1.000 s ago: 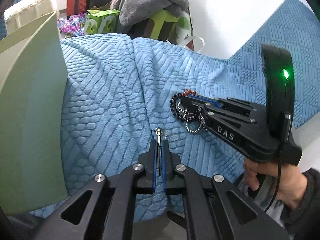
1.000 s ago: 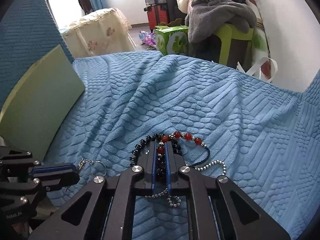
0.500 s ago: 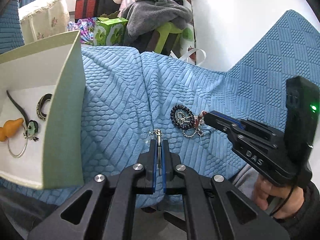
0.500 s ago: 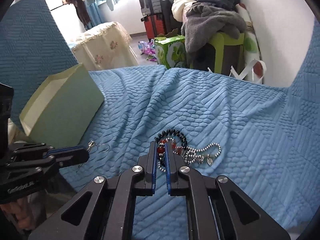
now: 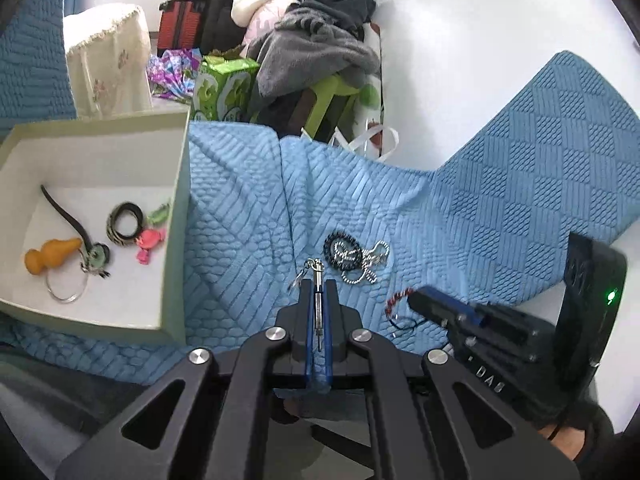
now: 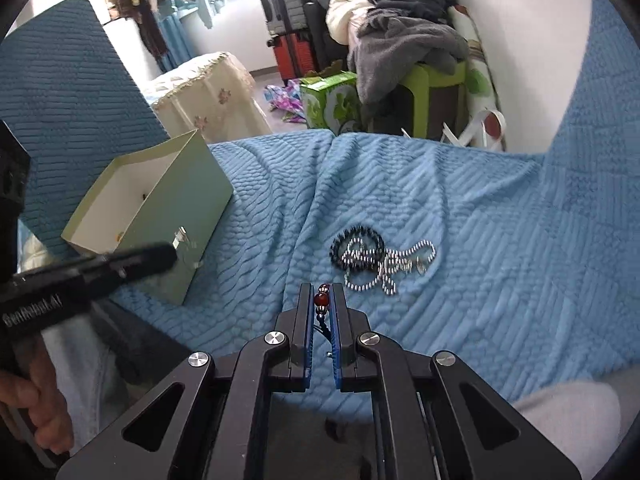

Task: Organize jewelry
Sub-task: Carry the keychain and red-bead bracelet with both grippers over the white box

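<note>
L gripper (image 5: 318, 298) pinches slim silver keyring charm (image 5: 316, 280); R gripper (image 6: 322, 300) red-bead bracelet (image 6: 321, 298).

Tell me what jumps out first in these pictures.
Both grippers hold jewelry above the blue blanket: the left gripper pinches a metal keyring piece, the right gripper a red bead bracelet. A tangle of bead chains lies ahead; the open box sits left.

Left fingers (image 5: 318, 292) pinch a small metal charm (image 5: 317, 280); the box (image 5: 174, 248) sits off to their left on the blanket (image 5: 248, 208), trinkets inside. Just ahead of them, slightly right, lies the bead pile (image 5: 354, 256). Right fingers (image 6: 323, 300) pinch a bead bracelet (image 6: 321, 300), the pile ahead-right, the box far left.
</note>
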Demonstrator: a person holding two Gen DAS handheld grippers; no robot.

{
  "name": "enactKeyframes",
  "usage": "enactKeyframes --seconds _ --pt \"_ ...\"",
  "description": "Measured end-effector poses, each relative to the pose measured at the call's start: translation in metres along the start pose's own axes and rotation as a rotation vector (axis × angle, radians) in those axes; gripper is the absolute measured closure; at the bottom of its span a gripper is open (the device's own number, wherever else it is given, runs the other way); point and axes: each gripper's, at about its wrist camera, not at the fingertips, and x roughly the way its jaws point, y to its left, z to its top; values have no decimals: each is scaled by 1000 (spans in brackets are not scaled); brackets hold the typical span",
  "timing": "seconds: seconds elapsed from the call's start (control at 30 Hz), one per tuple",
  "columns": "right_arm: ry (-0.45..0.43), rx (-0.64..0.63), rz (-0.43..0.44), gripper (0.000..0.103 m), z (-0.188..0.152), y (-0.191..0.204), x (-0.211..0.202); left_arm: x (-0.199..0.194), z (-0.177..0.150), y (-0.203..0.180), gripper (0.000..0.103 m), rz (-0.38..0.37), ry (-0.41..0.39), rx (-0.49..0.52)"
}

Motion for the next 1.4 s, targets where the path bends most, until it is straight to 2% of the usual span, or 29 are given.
enactKeyframes --seconds 0.17,0.4,0.73,0.87,1.0,1.2,1.4 --pt "-24 -4 -10 97 13 14 -23 -24 16 -1 100 4 -36 4" --pt "-126 -33 10 97 51 46 -68 -64 38 5 100 27 -101 12" --pt "-240 -96 39 97 98 98 -100 -119 67 20 100 78 -195 46" --pt "-267 -129 73 97 111 120 -105 -134 73 37 100 112 -222 38" --pt "-257 -129 120 97 118 137 -97 -136 74 60 100 160 -225 18" --pt "-205 -140 139 97 115 160 -63 -127 68 99 100 222 -198 -22" --pt "-142 -144 141 97 109 172 -23 -110 59 134 100 243 -153 -72"
